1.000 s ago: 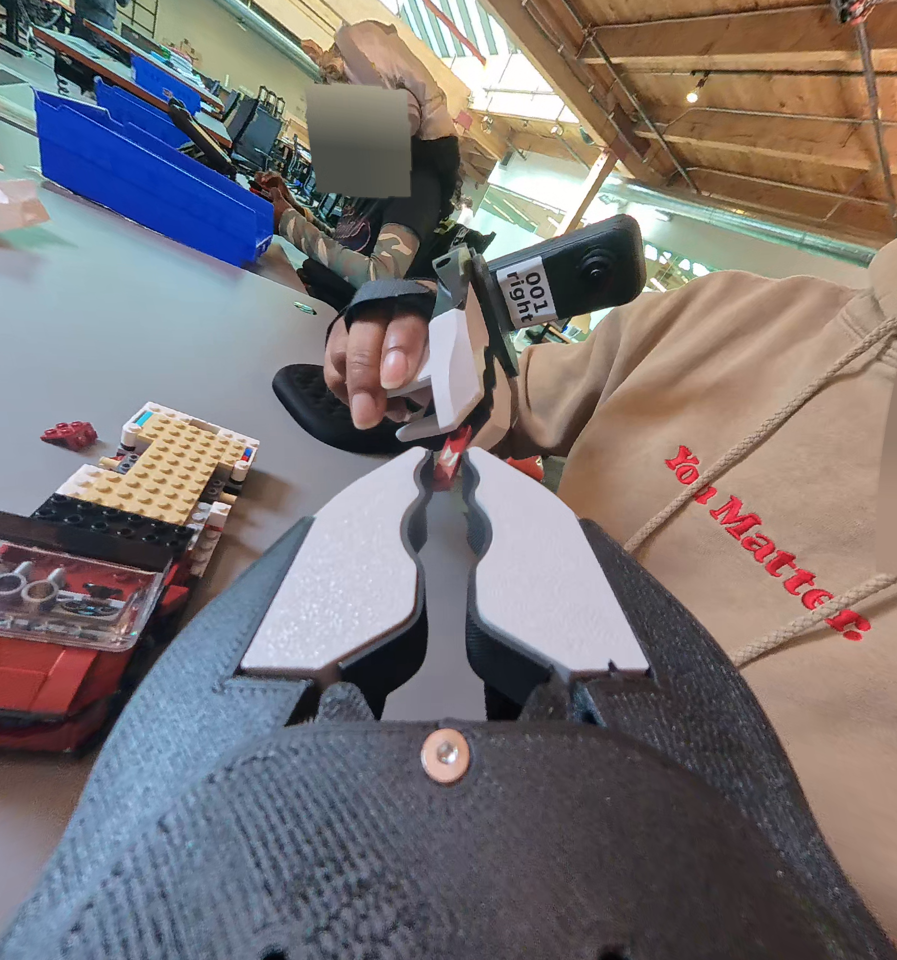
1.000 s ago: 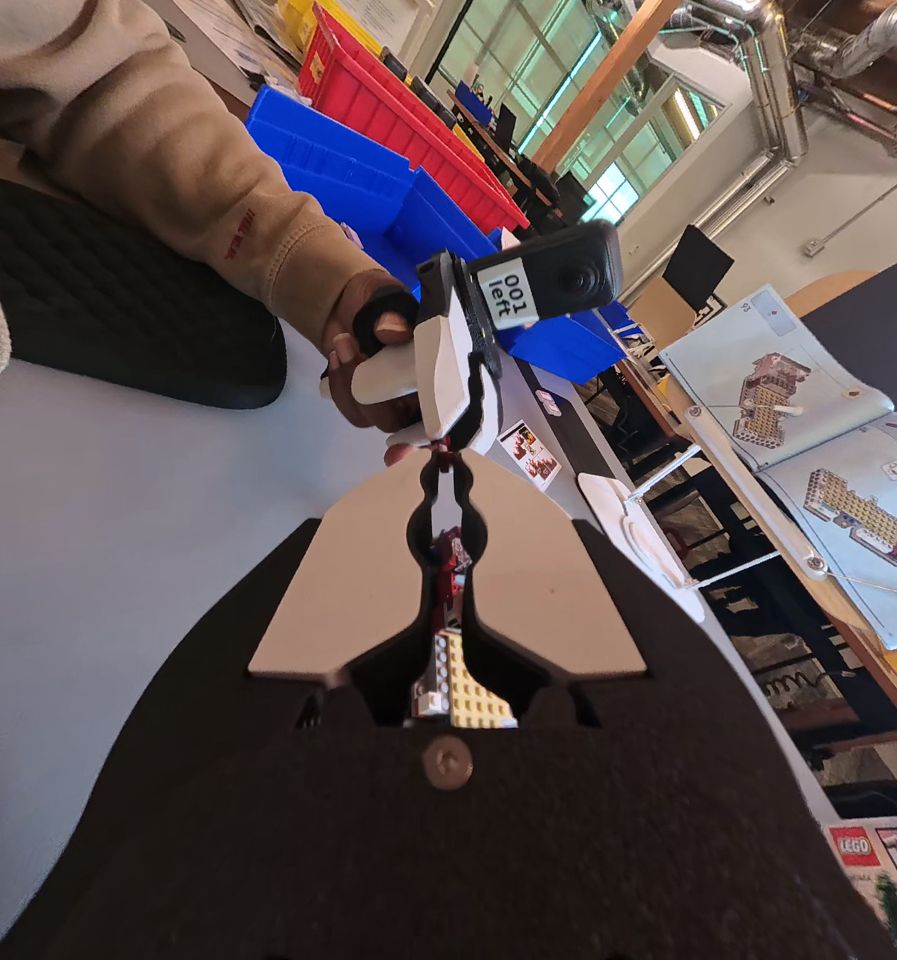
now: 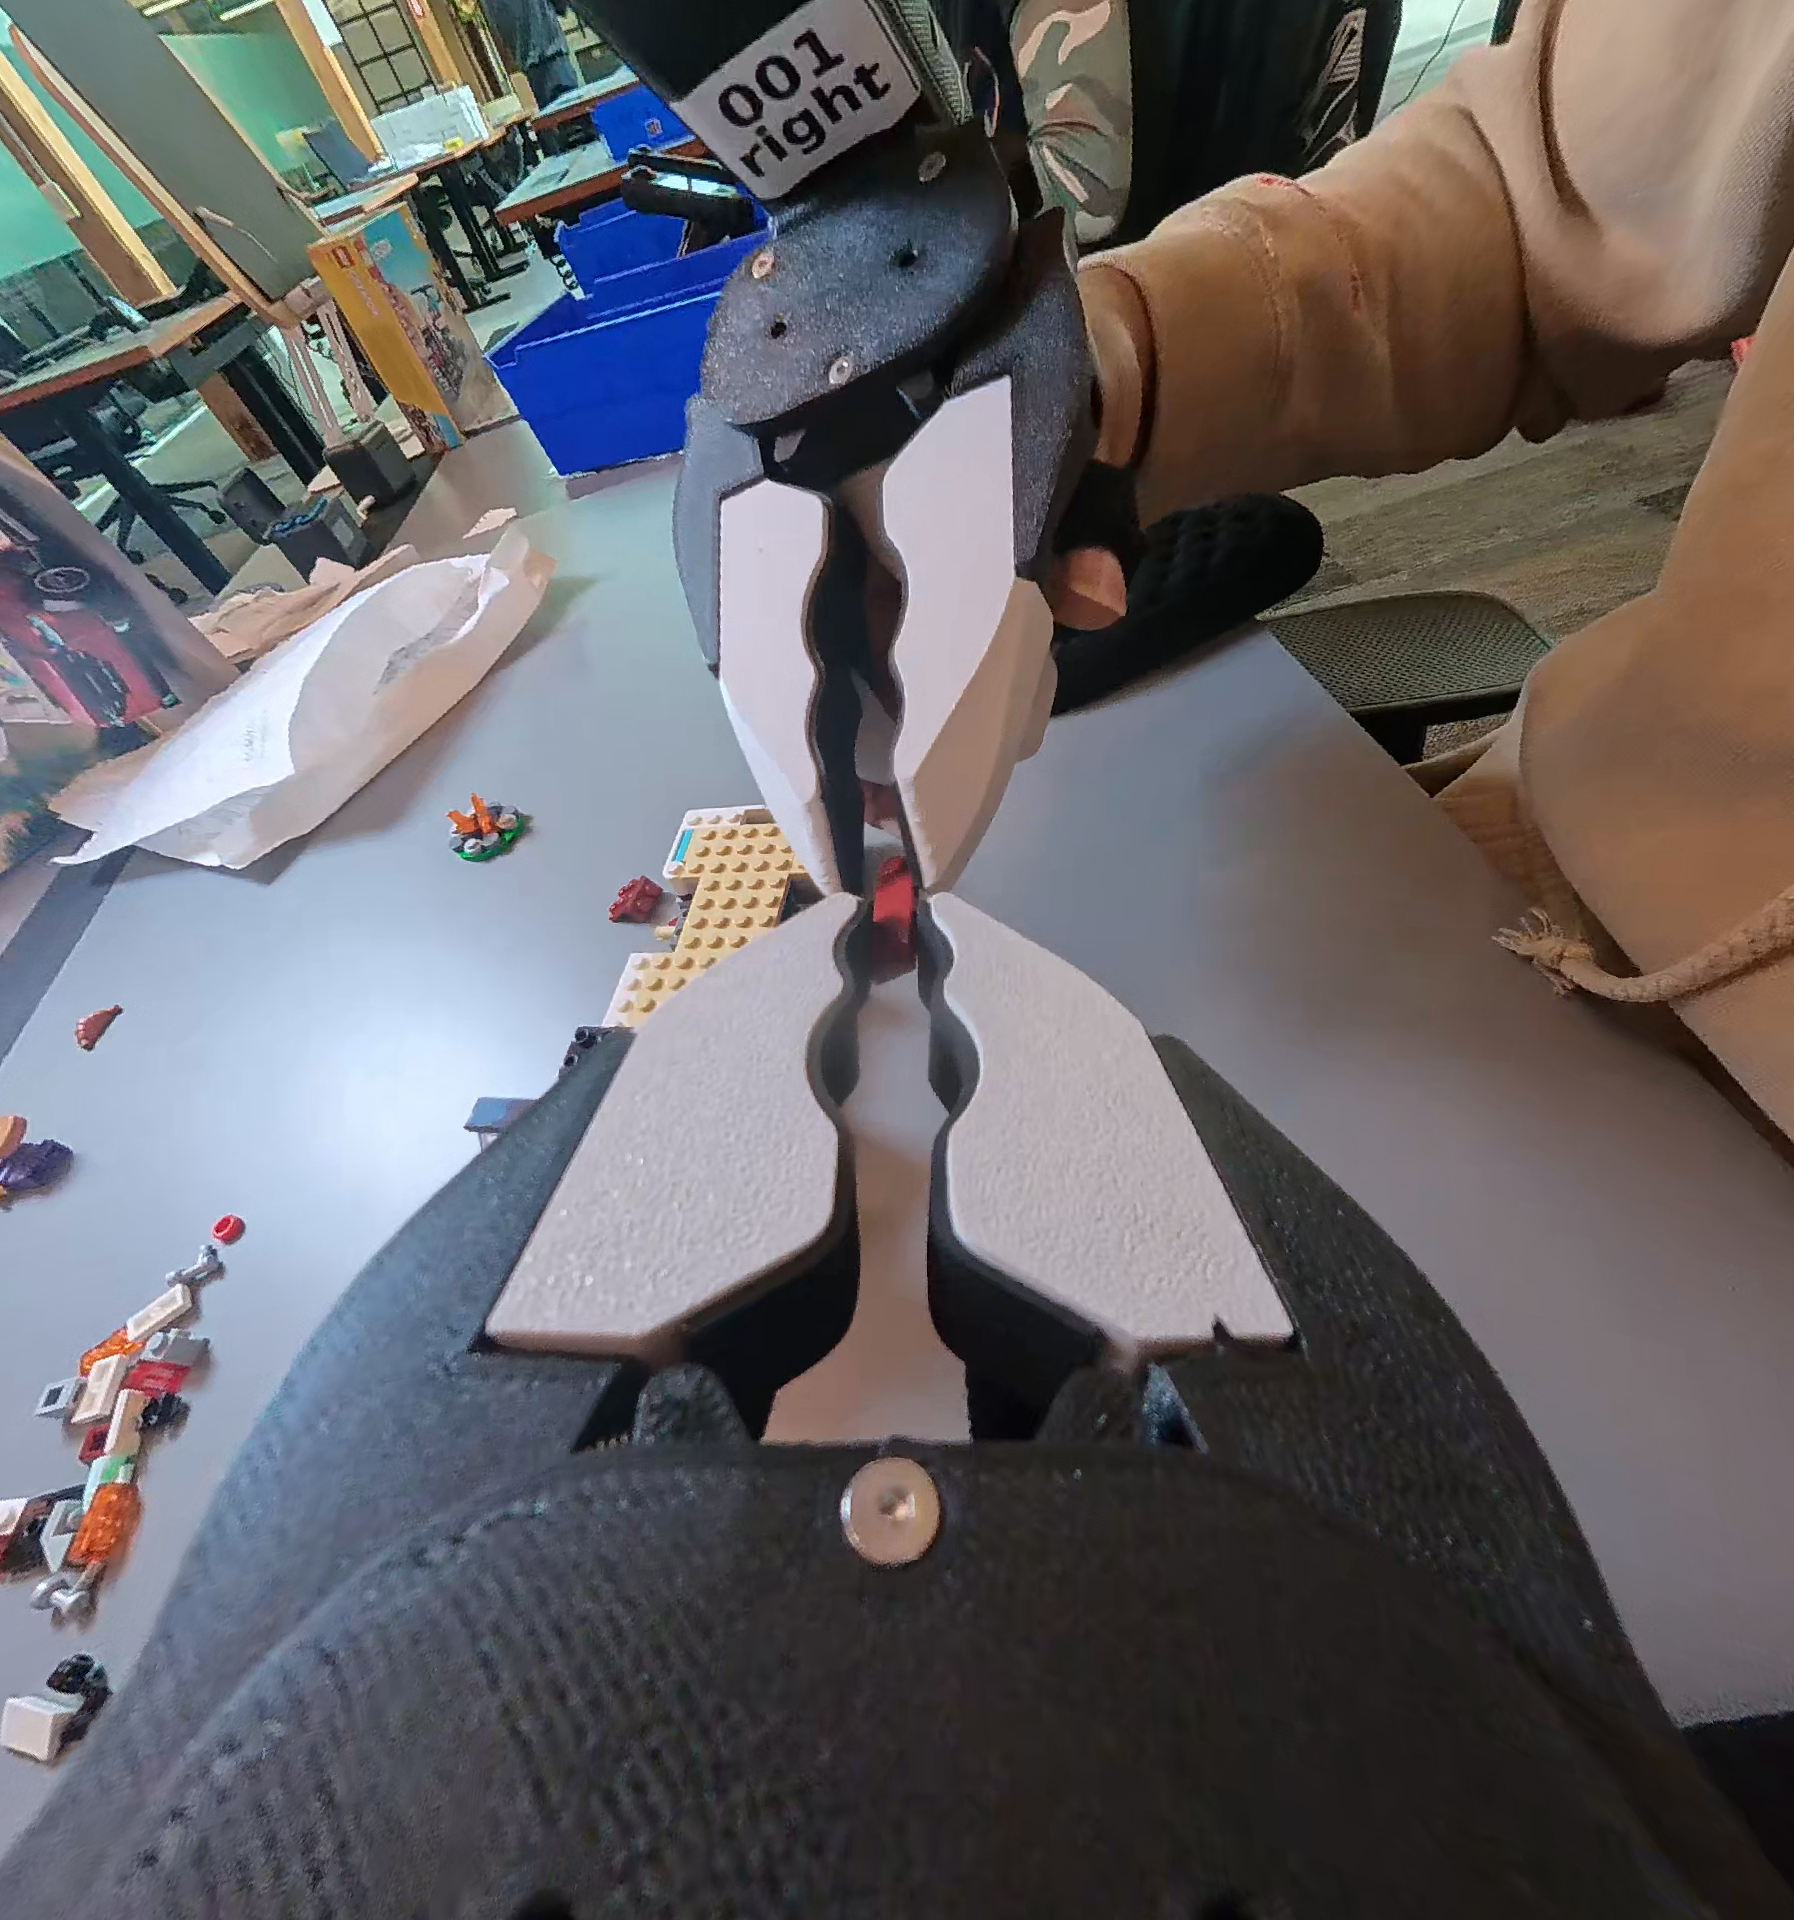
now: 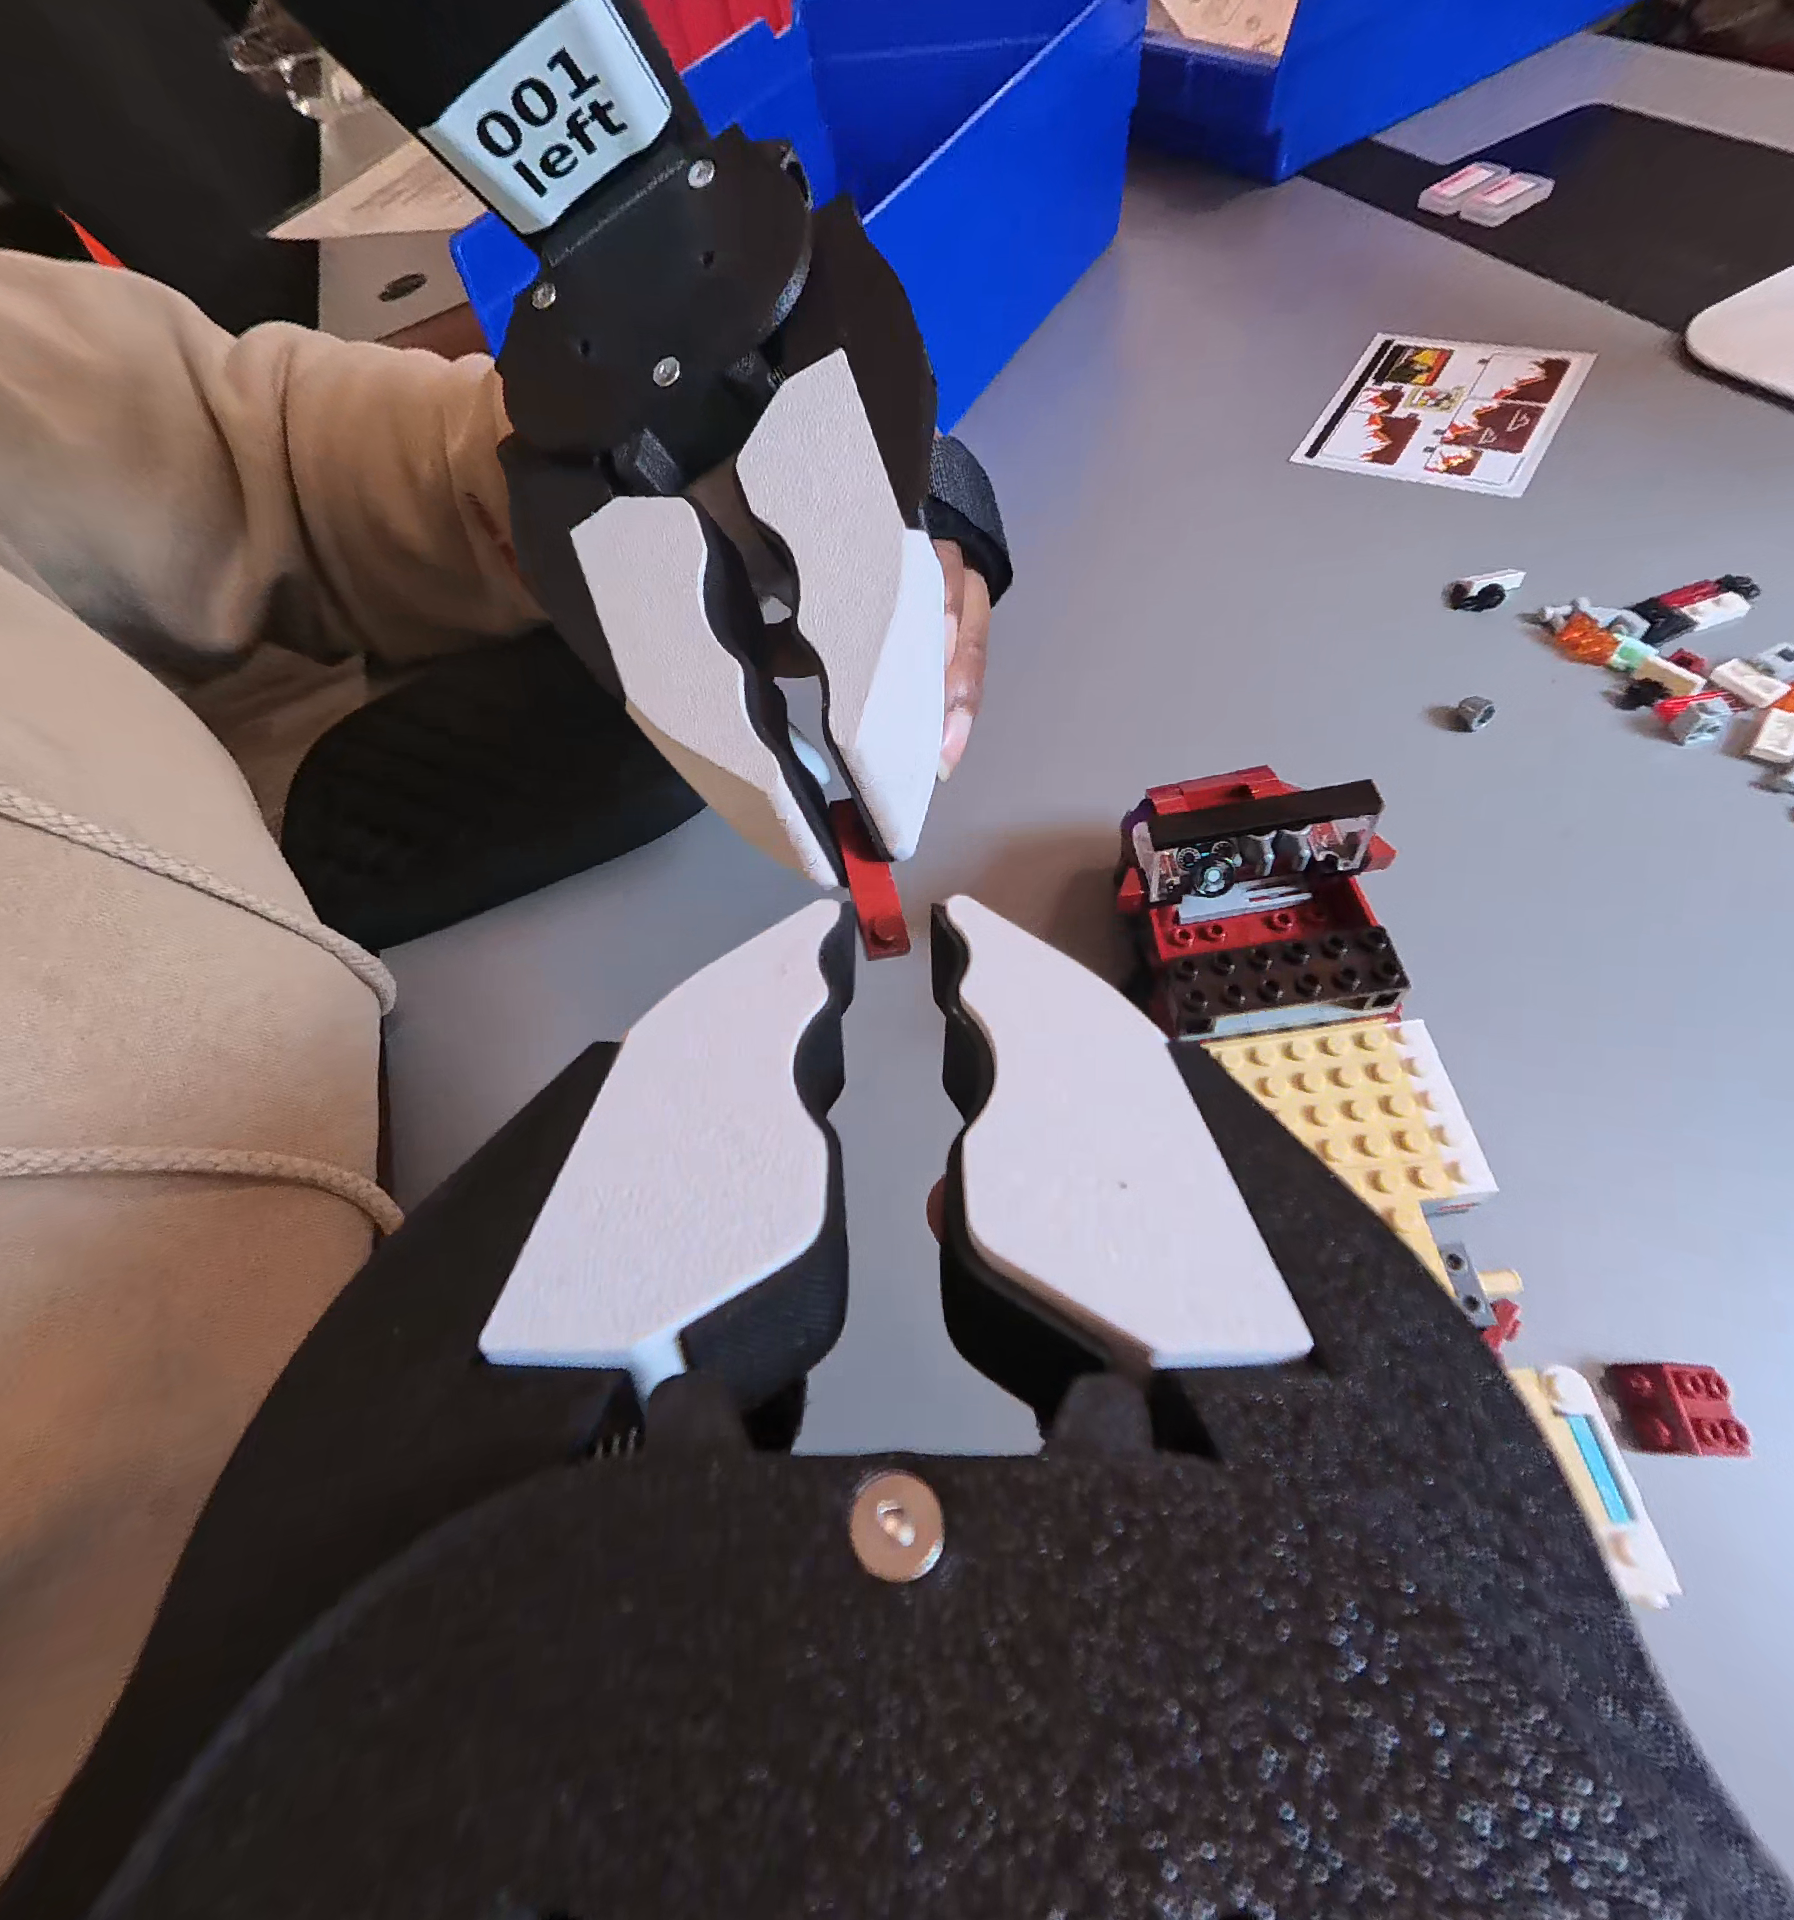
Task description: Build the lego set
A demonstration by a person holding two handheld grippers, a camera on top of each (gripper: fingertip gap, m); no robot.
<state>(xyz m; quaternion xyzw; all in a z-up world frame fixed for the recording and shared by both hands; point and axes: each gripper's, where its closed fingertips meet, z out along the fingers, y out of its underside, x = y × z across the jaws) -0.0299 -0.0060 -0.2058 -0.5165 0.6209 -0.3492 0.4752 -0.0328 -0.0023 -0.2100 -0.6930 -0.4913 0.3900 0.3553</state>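
Left tool (image 4: 851, 862) clamped on one end of a dark red brick (image 4: 877, 914), held above the grey tabletop (image 4: 1236, 644); right tool (image 4: 888, 940) narrowly parted around the free end, pads not pressing. Partly built red, black and tan model (image 4: 1277, 935) just beside, loose pieces (image 4: 1693, 675) lying well apart.

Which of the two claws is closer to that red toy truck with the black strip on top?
Right. The right claw sits open just beside the red toy truck, with bare table between them. The left claw, pinching a small dark red brick, is a little farther off on the same side.
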